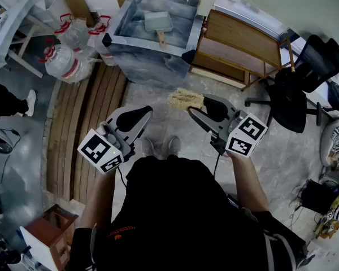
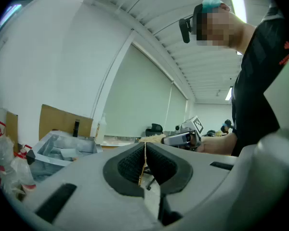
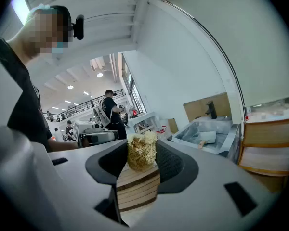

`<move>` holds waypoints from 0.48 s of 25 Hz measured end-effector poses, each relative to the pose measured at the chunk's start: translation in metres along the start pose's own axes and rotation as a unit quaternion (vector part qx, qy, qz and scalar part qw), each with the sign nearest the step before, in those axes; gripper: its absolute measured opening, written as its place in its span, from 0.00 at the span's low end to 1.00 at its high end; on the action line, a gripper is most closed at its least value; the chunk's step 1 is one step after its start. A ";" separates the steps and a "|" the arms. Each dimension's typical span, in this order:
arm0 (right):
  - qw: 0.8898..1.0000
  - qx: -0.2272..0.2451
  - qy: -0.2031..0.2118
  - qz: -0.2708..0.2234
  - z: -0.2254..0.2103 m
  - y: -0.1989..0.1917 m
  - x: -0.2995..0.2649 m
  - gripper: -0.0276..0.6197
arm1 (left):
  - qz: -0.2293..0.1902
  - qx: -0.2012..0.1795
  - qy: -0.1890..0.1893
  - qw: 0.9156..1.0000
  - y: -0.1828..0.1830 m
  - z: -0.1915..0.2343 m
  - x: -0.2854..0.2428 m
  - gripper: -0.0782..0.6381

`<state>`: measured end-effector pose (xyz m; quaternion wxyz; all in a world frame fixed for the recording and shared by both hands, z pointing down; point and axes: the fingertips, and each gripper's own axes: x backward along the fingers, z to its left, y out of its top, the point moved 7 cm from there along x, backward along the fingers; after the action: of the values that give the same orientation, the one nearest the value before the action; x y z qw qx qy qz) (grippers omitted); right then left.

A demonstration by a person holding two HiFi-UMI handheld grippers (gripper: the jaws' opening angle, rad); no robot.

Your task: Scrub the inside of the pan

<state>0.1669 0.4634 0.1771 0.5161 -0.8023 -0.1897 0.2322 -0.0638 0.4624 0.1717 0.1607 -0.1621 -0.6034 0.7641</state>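
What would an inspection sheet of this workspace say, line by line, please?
Surface: grey floor; no table seen, a metal sink stands ahead.
Job's things: pan lies in the sink; scrubber is held well short of it.
Clutter: water jugs and wooden planks at the left.
Grippers: left gripper has its fingers together, nothing between; right gripper is shut on the scrubber.
Cables: one cable hangs below the right gripper.
Surroundings: wooden shelf, office chair, people far behind.
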 end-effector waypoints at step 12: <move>0.999 -0.024 0.014 -0.025 -0.014 0.002 0.018 0.33 | 0.000 0.003 0.010 1.000 -0.001 -0.012 -0.012 0.15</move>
<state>0.1898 0.4621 0.1775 0.5047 -0.8127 -0.2081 0.2035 -0.0474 0.4672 0.1706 0.1674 -0.1693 -0.5997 0.7640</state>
